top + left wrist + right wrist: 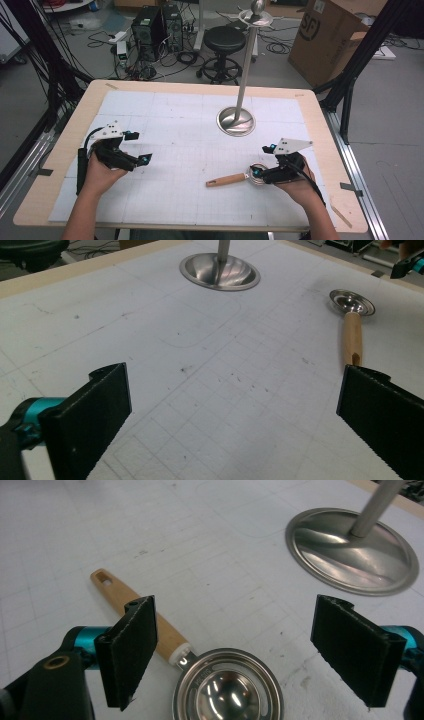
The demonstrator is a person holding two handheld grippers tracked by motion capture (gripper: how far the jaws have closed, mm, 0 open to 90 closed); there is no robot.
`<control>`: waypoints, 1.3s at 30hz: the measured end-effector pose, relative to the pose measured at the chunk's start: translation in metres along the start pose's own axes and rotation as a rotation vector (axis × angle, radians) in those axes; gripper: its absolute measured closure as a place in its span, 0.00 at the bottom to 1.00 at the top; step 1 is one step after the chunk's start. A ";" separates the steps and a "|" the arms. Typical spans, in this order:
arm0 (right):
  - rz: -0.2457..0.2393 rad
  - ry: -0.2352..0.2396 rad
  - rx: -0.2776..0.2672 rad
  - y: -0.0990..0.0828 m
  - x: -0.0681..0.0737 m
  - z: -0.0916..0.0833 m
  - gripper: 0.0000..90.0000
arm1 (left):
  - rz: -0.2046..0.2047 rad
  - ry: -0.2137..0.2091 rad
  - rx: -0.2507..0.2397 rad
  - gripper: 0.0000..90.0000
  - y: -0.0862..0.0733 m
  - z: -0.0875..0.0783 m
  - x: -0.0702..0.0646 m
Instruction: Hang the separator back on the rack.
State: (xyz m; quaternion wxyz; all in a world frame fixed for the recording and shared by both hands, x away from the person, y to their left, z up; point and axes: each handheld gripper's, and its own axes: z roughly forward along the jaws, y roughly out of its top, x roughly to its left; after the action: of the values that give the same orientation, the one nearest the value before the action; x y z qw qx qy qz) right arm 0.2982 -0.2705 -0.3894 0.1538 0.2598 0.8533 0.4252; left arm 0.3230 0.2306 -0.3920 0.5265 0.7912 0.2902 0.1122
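Observation:
A small metal strainer with a wooden handle [227, 180] lies flat on the white gridded mat [190, 150], its steel bowl [258, 175] to the right. My right gripper [259, 161] is open and hovers just over the bowl [229, 689], the jaws spread either side of it, the handle [137, 612] passing behind the left jaw. My left gripper [139, 148] is open over the mat's left part, nothing between its jaws; in its view the strainer [352, 315] lies far ahead to the right. A steel stand's round base [235, 121] sits at the mat's middle back.
The stand's pole [247, 65] rises from the base to a ring and ball top [256, 14]. The wooden table edge [60, 150] frames the mat. Behind the table are a black stool [224, 42], computer towers [150, 30] and a cardboard box [330, 35].

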 end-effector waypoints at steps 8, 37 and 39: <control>-0.077 0.044 0.078 0.023 0.007 0.004 0.20 | 0.007 0.002 -0.006 0.02 0.001 -0.001 0.000; -0.262 0.172 0.392 0.032 0.024 0.053 0.40 | 0.012 -0.008 0.009 0.02 0.000 0.003 0.001; -0.266 0.170 0.403 0.031 0.024 0.056 0.45 | 0.011 -0.008 0.010 0.02 0.000 0.003 0.001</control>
State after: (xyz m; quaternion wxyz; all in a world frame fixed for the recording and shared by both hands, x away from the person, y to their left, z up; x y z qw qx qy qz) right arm 0.3154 -0.2049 -0.3980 0.0814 0.1339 0.9574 0.2427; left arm 0.3247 0.2289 -0.3935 0.5232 0.7957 0.2844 0.1104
